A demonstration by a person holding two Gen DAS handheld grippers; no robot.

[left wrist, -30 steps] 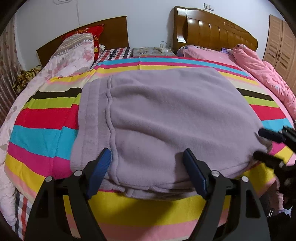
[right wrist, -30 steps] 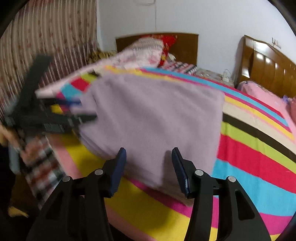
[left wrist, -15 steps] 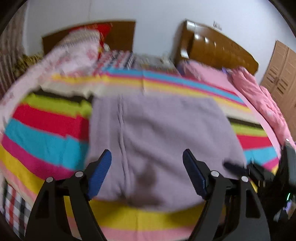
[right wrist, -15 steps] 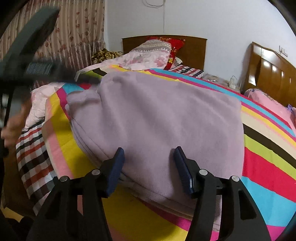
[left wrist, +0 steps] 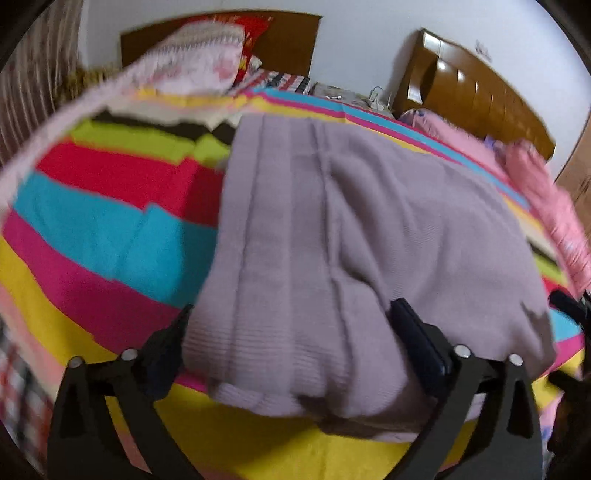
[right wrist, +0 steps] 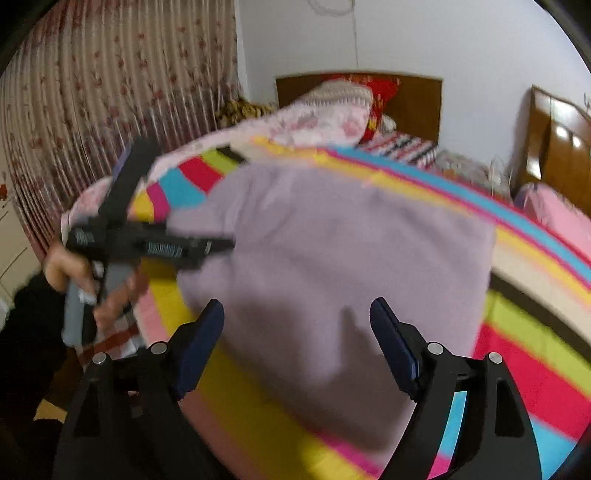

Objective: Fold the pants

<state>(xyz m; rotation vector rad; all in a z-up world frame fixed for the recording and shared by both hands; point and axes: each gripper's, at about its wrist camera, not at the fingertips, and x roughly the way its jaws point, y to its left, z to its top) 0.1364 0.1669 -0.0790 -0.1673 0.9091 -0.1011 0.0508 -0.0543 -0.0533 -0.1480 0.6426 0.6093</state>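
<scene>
The folded pants (left wrist: 369,236) lie on the striped bedspread (left wrist: 110,229). Both the left gripper (left wrist: 291,332) and the right gripper (right wrist: 297,328) have just been opening, jaws wide, gripping nothing; the left has moved nearer the waistband.

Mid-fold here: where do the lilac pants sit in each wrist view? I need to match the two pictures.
Left wrist: the lilac pants fill the centre and right, their ribbed waistband at the left edge, the near edge between the left gripper fingers.
Right wrist: the lilac pants fill the centre, above the right gripper.
Shared landmark: the red pillow against the dark headboard at the far end.
</scene>
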